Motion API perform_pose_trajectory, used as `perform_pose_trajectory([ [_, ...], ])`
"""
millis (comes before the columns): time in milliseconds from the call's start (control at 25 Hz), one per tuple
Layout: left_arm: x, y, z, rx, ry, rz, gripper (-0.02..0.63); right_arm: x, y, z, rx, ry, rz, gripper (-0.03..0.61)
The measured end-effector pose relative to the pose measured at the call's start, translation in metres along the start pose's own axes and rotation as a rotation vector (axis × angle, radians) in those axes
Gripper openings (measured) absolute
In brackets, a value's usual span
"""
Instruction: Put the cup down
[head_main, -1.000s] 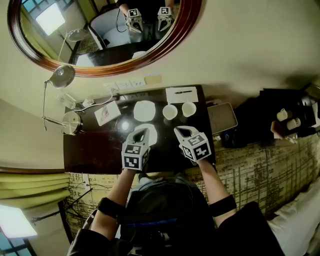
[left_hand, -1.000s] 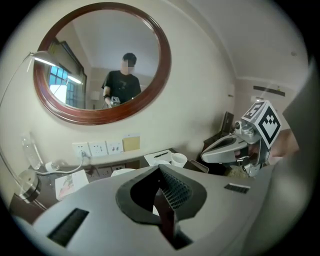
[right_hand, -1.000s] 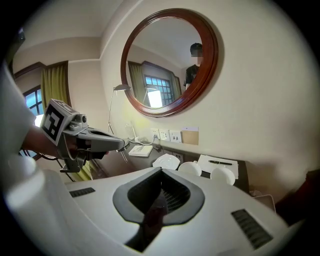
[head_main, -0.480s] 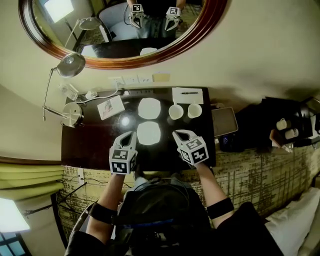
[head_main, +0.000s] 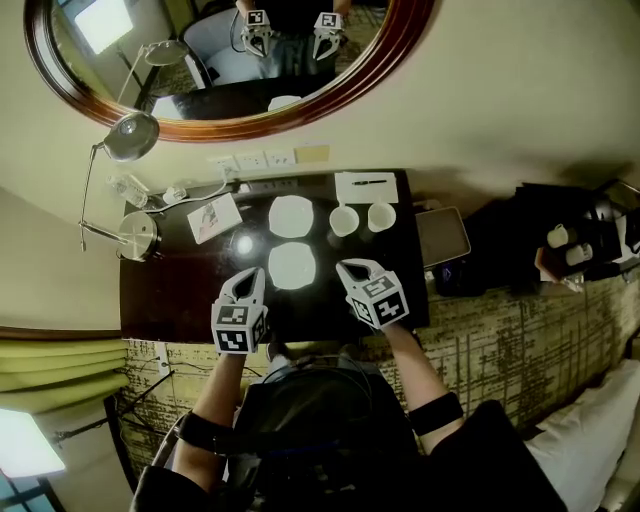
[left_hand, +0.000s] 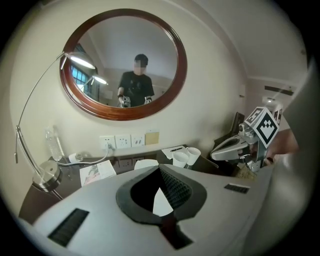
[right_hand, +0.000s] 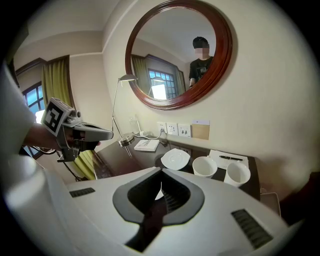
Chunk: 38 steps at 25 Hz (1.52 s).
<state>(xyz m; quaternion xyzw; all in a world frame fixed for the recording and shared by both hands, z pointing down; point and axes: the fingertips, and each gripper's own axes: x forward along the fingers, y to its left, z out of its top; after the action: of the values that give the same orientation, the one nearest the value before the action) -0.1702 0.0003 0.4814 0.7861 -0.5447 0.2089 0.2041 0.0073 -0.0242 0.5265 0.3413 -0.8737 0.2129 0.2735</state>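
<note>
Two white cups stand side by side at the back right of the dark desk, both upright and apart from the grippers. They show again as the nearer cup and the farther cup in the right gripper view. My left gripper hovers over the desk's front, just left of the near saucer. My right gripper hangs to that saucer's right, in front of the cups. Both grippers are shut with nothing between their jaws.
A second saucer lies behind the first. A notepad with a pen sits at the back, a leaflet and a desk lamp at the left. A round mirror hangs above. A dark tablet-like slab adjoins the desk's right end.
My left gripper has slid left off the near saucer, which now shows whole. The right gripper has shifted only a little. Both stay shut.
</note>
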Motion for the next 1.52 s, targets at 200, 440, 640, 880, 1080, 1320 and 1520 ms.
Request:
perform_pose_trajectory([
  [200,0.003,-0.016,-0.004,-0.017,0.014,-0.017,-0.008,-0.004,-0.008,0.000,-0.034,0.000,-0.023,0.019],
  [440,0.006,-0.028,-0.009,-0.037,0.029,0.023,-0.008,-0.006,-0.024,0.008,-0.124,0.009,-0.068,0.044],
  [640,0.012,-0.032,-0.009,-0.058,-0.009,0.106,-0.007,0.013,-0.043,0.011,-0.231,0.042,-0.047,0.276],
  [880,0.030,-0.051,-0.023,-0.001,0.013,0.050,-0.008,0.055,-0.078,0.005,-0.344,0.184,-0.047,0.472],
  [1080,0.053,-0.059,-0.025,0.038,0.020,-0.024,-0.007,0.089,-0.106,0.001,-0.375,0.277,-0.045,0.492],
  [1320,0.070,-0.059,-0.022,0.018,0.021,-0.052,-0.007,0.123,-0.117,-0.016,-0.353,0.383,0.006,0.506],
  [1520,0.076,-0.053,-0.025,0.000,0.028,-0.060,-0.006,0.140,-0.125,-0.023,-0.359,0.440,0.000,0.506],
])
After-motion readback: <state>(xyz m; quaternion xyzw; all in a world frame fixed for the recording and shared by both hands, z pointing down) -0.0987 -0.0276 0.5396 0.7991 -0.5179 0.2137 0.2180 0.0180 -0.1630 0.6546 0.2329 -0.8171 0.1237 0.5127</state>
